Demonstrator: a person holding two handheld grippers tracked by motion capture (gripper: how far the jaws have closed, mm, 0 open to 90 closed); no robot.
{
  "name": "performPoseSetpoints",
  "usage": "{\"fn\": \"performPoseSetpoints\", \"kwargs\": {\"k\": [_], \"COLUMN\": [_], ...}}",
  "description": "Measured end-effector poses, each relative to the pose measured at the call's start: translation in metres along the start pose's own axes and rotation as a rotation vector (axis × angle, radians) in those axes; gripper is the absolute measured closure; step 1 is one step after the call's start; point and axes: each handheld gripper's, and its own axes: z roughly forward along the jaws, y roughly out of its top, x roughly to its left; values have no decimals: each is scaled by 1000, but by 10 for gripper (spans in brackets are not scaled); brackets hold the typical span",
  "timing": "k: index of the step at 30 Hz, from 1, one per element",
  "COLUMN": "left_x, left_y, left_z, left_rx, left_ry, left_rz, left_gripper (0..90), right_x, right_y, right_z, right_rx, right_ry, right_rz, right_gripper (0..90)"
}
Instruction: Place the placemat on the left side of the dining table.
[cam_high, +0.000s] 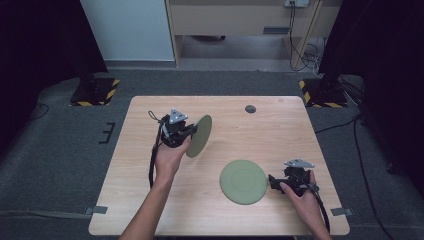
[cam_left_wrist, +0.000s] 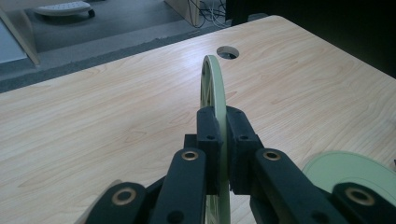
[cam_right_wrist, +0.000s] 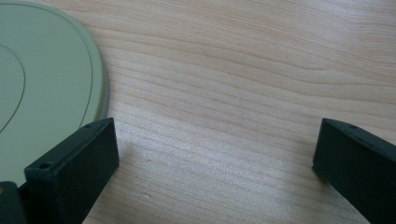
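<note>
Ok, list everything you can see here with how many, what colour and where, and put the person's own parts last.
held plate: one, pale green, lifted on edge over the table's left half, clamped by its rim.
flat plate: one, pale green, lying near the table's front right.
table: one, light wood, centre of the room.
cable hole: one, grey, near the table's far edge.
stand bases: two, black with yellow stripes, on the floor past the far corners.
left tongs: black, shut on the held plate.
right tongs: black, open, beside the flat plate's right edge.
hands: two, one on each tool.
</note>
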Motion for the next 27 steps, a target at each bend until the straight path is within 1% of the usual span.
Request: {"fn": "performPoseSetpoints", "kwargs": {"k": [1, 12, 15, 16, 19, 20, 22, 27], "left_x": [1, 11, 15, 16, 20, 21, 22, 29], "left_y": [-2, -14, -18, -19, -22, -23, -23, -26], "left_z": [0, -3, -3, -4, -5, -6, -7, -9], "left_rx": [-2, 8, 7, 10, -3, 1, 1, 4], "left_ry": [1, 7, 9, 10, 4, 7, 12, 31], "left_rz": [-7, -24, -37, -36, -59, -53, -53, -65], "left_gripper": [854, 854, 854, 854, 854, 854, 854, 854], "right_x": [0, 0, 0, 0, 0, 0, 0, 0], "right_y": [0, 0, 0, 0, 0, 0, 0, 0], "right_z": [0, 0, 0, 0, 0, 0, 0, 0], "right_rx": [0, 0, 0, 0, 0, 0, 0, 0], "right_ry": [1, 0, 0, 1, 0, 0, 0, 0], "right_rz": [-1, 0, -2, -1, -2, 0, -1, 0], "right_gripper": [5, 5, 5, 5, 5, 5, 5, 5]}}
